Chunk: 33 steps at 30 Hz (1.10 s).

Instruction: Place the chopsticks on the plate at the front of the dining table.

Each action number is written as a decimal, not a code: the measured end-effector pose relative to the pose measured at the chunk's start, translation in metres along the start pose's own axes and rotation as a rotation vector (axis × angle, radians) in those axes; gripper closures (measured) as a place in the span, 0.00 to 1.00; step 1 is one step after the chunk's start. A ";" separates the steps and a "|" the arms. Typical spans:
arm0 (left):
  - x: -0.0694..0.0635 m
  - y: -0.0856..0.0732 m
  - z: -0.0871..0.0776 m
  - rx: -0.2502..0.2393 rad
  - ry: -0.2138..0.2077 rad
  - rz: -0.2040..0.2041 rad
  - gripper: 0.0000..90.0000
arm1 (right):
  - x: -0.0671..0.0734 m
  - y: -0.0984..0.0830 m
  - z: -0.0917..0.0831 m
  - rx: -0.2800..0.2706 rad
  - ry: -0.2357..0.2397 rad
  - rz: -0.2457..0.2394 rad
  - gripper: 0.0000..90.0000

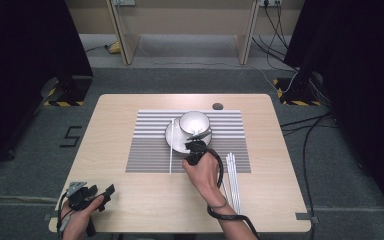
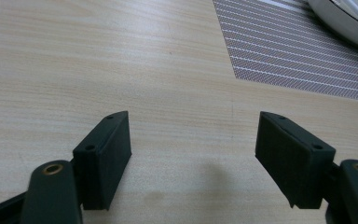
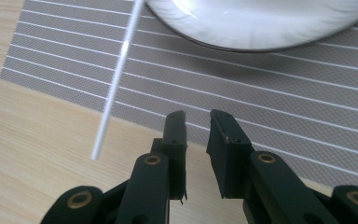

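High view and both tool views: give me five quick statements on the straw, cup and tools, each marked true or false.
1. A white straw leans with its upper end on the saucer. True.
2. The right tool grips the straw. False: its jaws stand slightly apart with nothing between them; the straw lies beside them.
3. The left tool is wide open over bare table. True.
4. The cup stands directly on the wooden table. False: it sits on the saucer, on the striped mat.
5. Spare straws lie left of the mat. False: at its right.
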<state>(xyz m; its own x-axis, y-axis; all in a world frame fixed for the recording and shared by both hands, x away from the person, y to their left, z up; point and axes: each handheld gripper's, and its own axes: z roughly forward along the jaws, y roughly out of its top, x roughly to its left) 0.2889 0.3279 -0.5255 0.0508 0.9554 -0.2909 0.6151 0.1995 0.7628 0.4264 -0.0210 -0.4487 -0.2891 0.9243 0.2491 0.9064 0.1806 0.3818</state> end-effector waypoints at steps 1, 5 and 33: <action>0.000 0.000 0.000 0.000 0.000 0.000 0.29 | -0.003 -0.001 -0.003 0.000 -0.005 0.009 0.85; 0.000 0.000 0.000 0.001 0.002 0.001 0.29 | -0.020 -0.006 -0.012 -0.009 -0.030 0.025 0.85; -0.001 0.000 0.000 0.000 0.004 -0.001 0.29 | -0.102 -0.033 -0.036 -0.003 -0.098 0.169 0.85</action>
<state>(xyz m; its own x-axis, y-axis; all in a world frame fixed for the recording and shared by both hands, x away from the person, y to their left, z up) 0.2887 0.3270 -0.5254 0.0469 0.9562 -0.2889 0.6153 0.2002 0.7624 0.4144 -0.1331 -0.4542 -0.1009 0.9698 0.2220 0.9385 0.0187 0.3449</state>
